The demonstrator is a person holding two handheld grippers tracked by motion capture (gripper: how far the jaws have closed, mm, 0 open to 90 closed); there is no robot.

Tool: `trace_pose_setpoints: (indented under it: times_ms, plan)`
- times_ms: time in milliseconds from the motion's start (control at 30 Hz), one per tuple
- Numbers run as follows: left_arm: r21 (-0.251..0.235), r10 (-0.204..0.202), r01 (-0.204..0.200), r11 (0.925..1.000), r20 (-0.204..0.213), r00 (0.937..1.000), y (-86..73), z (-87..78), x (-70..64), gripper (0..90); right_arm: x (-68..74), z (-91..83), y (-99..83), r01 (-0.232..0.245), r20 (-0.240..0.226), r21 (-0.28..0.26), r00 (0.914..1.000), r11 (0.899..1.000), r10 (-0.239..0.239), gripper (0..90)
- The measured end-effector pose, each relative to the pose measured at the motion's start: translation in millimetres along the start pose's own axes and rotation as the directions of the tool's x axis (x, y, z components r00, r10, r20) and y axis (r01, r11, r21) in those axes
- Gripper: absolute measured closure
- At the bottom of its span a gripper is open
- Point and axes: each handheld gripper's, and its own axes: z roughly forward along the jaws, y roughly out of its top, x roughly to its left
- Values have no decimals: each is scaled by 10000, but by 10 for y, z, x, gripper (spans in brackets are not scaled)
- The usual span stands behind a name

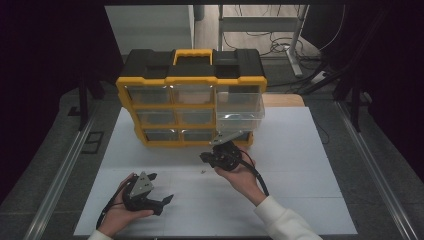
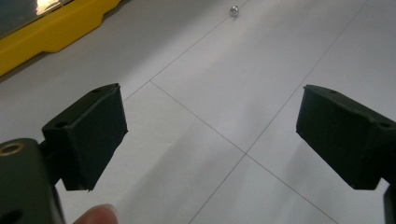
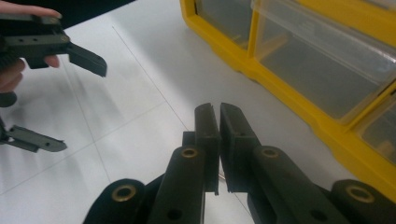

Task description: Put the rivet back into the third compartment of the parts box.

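A yellow and black drawer cabinet (image 1: 192, 82) stands at the back of the white mat (image 1: 300, 190). Its clear drawer (image 1: 240, 107) on the right is pulled out toward me. A tiny silver part (image 1: 202, 170) lies loose on the mat in front of the cabinet; it also shows far ahead in the left gripper view as the silver part (image 2: 234, 10). My right gripper (image 1: 205, 158) hovers just above that spot, below the drawer, jaws pressed shut (image 3: 219, 112). My left gripper (image 1: 161, 188) rests low on the mat at the front left, jaws wide open (image 2: 210, 121) with nothing between them.
The cabinet's yellow base (image 3: 327, 135) runs close along the right gripper's side. Metal rails flank the table left and right. Cables and a table leg (image 1: 295, 45) lie on the floor behind. Bare mat stretches at the front right.
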Motion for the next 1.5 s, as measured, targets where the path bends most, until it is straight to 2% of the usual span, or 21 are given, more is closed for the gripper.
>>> trace_pose_setpoints:
  times_ms: [367,800,1500]
  plan:
    - [-11,-17,17,10000,2,10000,2,4,-5,91,143,-241,104,215,-202,-588,9995,9980,-228,864]
    - [-26,-38,38,10000,9,10000,3,7,-9,91,243,-491,247,350,-436,-1316,9982,9907,-411,865]
    - [12,-47,47,10000,11,10000,6,19,-8,91,265,-843,478,270,-580,-2595,9974,9654,-435,864]
